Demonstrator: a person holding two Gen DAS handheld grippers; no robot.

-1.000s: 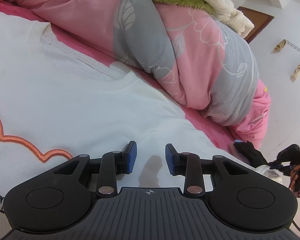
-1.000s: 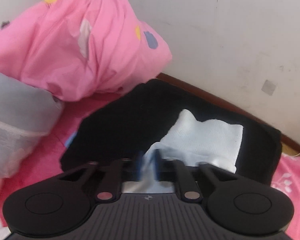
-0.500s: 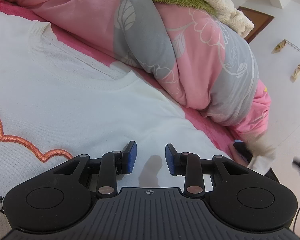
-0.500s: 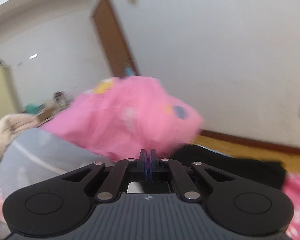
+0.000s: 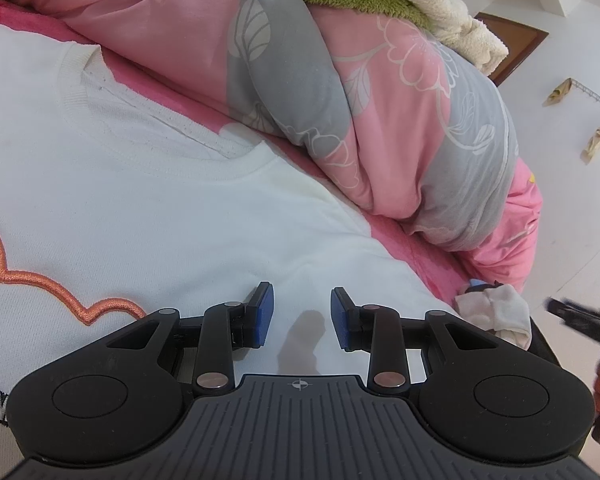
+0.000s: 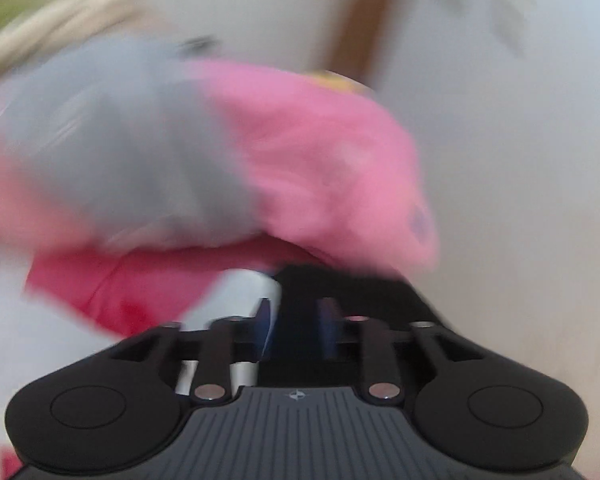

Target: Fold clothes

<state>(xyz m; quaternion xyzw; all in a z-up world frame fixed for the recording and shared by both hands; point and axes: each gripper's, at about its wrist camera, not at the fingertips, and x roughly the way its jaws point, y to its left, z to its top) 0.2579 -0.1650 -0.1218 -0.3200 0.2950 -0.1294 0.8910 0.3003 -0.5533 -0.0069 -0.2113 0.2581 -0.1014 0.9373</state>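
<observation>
1. Right wrist view is motion-blurred; quilt (image 6: 148, 152) and a white cloth (image 6: 244, 292) are only smears.
2. Sweater (image 5: 140, 216) is cut off at left; black lettering at its lower edge is unreadable.
3. One sweater, flat on the bed beside the quilt.
4. Left gripper (image 5: 302, 314): jaws apart, empty, above the sweater.
5. Right gripper (image 6: 296, 320): jaws just been opening, nothing between them.
</observation>
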